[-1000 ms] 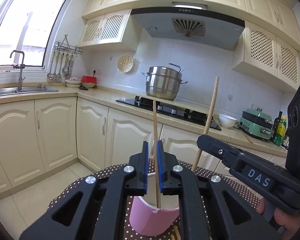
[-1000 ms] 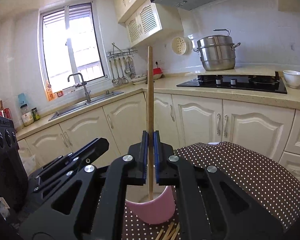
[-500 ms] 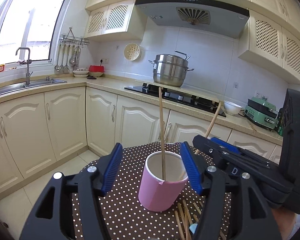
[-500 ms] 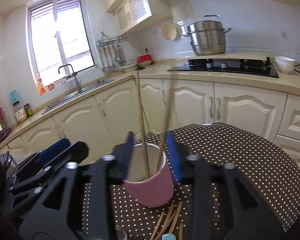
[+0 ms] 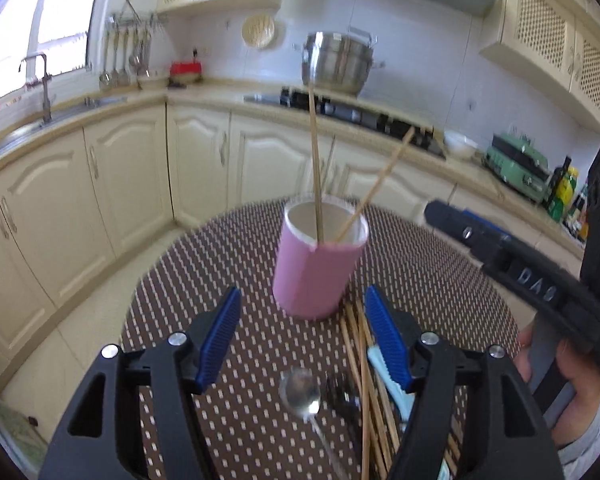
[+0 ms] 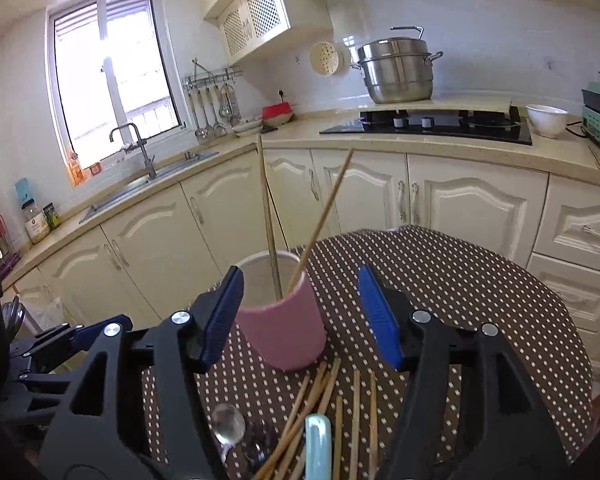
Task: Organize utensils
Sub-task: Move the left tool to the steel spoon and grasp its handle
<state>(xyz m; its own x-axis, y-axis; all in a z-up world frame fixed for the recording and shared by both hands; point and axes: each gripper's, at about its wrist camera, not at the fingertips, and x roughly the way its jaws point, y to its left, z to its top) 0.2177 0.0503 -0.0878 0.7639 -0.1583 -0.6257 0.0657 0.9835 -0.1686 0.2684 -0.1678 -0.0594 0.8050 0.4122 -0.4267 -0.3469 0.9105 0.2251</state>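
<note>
Chopsticks (image 6: 269,216) upright – tips in cup (image 6: 284,332)

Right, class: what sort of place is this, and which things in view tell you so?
A home kitchen, most likely. A steel pot sits by a black hob, a sink with a tap lies under the window, and ladles hang on a wall rail.

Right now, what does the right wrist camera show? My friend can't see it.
A pink cup stands on a dotted tablecloth with two chopsticks leaning inside it, just past the open right claw, which holds nothing. More loose chopsticks, a spoon and a light blue handle lie nearer the camera.
</note>
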